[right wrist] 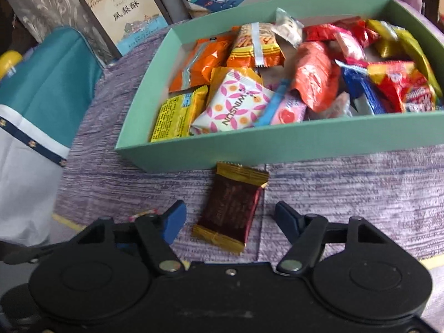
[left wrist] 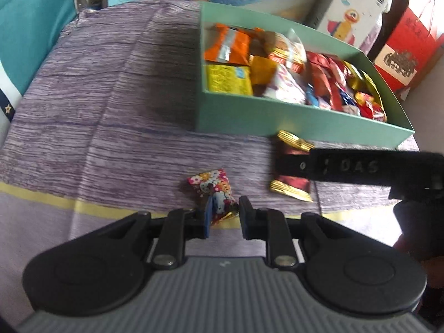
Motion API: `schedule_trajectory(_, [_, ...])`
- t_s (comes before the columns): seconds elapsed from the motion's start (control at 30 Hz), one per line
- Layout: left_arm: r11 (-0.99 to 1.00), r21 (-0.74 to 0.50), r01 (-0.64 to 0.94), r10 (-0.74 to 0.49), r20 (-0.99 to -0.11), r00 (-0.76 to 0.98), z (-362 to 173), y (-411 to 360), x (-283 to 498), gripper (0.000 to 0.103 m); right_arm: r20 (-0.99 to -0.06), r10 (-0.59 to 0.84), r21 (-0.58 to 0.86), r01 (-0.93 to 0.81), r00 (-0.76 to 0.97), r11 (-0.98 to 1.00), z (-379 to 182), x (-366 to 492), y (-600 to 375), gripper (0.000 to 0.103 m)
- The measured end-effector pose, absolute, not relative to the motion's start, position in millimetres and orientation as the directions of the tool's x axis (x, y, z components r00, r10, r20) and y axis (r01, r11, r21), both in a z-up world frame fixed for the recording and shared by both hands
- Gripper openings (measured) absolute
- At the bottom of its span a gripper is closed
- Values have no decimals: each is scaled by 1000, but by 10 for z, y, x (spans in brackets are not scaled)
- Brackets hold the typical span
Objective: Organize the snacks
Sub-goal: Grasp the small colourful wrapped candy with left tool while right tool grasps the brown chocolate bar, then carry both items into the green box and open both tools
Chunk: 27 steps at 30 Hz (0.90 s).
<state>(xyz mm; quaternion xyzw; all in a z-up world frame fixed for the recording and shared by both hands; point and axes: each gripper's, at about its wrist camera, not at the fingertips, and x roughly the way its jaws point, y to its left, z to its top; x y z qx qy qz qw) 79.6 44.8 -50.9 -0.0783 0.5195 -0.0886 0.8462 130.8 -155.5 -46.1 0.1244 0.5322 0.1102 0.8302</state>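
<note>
Floral packet (left wrist: 215,194) was pinched by left gripper (left wrist: 224,216); right gripper (right wrist: 229,219) was held wide round maroon-gold packet (right wrist: 231,211); "WINSON" was read on pkt (right wrist: 236,108) in green box (right wrist: 277,144)

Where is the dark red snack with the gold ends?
The dark red snack lies flat on the purple cloth, just in front of the green box, between the open right gripper fingers.

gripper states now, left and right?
Left gripper: shut on the floral candy.
Right gripper: open, fingers either side of the maroon snack packet, not gripping.
</note>
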Motion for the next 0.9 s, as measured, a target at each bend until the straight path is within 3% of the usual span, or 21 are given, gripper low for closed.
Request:
schedule_trajectory(0.1, [964,-258,61,-258,-860,441,-550,558,833,23,-862,260,251,-78,436,965,-478,1315,-1380,65])
schedule_trajectory(0.17, [964,-263,47,-256,-859,443,-571,608,846,31,-862,203,163,-125,465,979,-490,1288,-1249,43])
schedule_trajectory(0.23, [960,-278,40,-266,-855,445,-582,649,849,31,-858,186,119,-166,478,979,-503,1272,-1198,37])
schedule_trajectory(0.53, [960,-278,24,-258,-849,460,-581,577,904,32,-853,267,233,-130,449,964,-376,1241,-1510,37])
schedule_trajectory(0.67, [972,-235,15,-213,-849,483,-581,488,905,25,-846,291,262,-128,447,957,-337,1179,-1609,37])
schedule_trajectory(0.9, [981,-193,27,-181,-849,497,-452,383,845,23,-823,335,303,-144,459,942,-229,1063,-1743,37])
